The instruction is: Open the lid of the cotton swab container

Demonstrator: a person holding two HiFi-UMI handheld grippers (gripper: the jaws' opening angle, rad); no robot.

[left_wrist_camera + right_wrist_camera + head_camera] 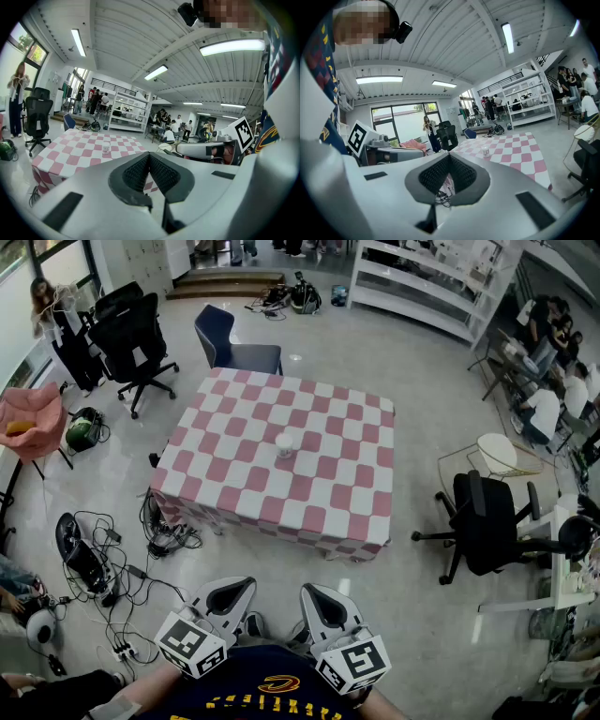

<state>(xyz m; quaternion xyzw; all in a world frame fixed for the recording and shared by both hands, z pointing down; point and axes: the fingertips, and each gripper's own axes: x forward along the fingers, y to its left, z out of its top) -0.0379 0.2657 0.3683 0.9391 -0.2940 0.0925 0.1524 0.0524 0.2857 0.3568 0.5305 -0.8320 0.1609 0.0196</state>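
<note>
- Close to my body at the bottom of the head view, I am holding the left claw (pixel 228 604) and the right claw (pixel 325 607) side by side, both aiming forward and slightly down toward the table (pixel 319 479).
- In the left gripper view, the left claw (pixel 150 158) is showing its ribbed pads pressed together, with nothing pinched between them.
- In the right gripper view, the right claw (pixel 449 160) is likewise sitting pressed together and empty.
- The cotton swab container (pixel 284 444), a small white tub, is standing upright near the middle of the pink-and-white checked cloth, well apart from both claws and touched by neither.
- That same container is appearing as a small pale shape in the left gripper view (pixel 106 148) and in the right gripper view (pixel 485 151); its lid is too small to judge.
- A blue chair (pixel 232 341) is standing at the table's far side, and a black office chair (pixel 487 521) is standing off its right edge.
- Cables (pixel 122 587) are lying tangled on the floor to the table's left.
</note>
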